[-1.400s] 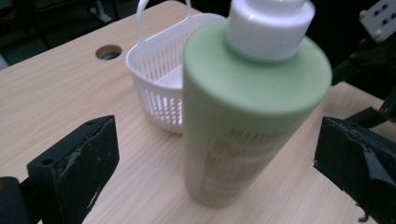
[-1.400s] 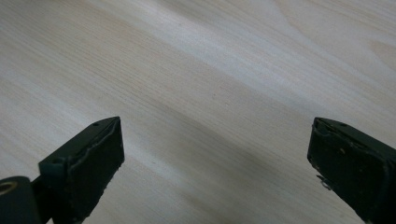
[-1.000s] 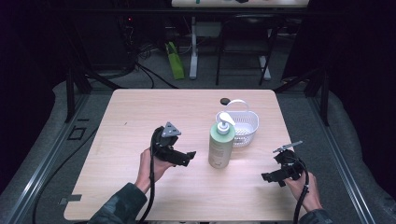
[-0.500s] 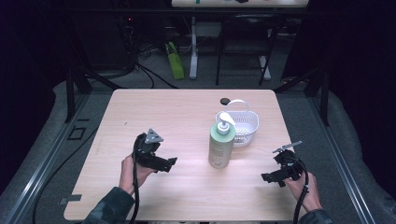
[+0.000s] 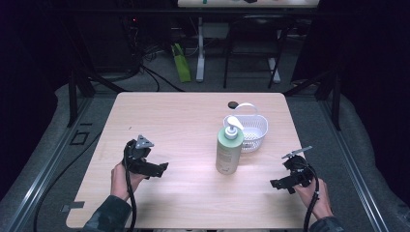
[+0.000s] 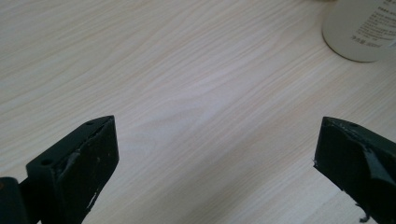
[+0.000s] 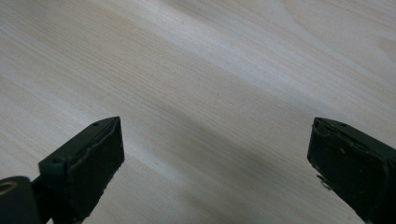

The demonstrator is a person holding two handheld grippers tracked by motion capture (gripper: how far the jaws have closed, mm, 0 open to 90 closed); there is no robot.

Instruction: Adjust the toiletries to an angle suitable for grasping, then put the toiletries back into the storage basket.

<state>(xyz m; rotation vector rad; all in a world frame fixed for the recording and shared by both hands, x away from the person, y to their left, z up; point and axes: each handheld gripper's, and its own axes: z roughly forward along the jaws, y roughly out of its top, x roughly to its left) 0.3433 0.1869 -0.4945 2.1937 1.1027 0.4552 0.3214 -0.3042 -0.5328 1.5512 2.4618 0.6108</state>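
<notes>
Honestly, with both my left hand-held gripper (image 5: 163,167) and right hand-held gripper (image 5: 274,183) spread wide and empty near me, the tall pump bottle (image 5: 228,151) standing mid-tabletop (image 5: 169,116) just before the white basket (image 5: 254,129) could topple if clipped sideways.

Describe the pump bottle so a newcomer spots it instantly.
On the wooden table, look right of centre, between the two grippers. The bottle stands upright just in front of the white basket. It is the tall pale green one with a white pump head, unlike the low, slotted basket.
</notes>
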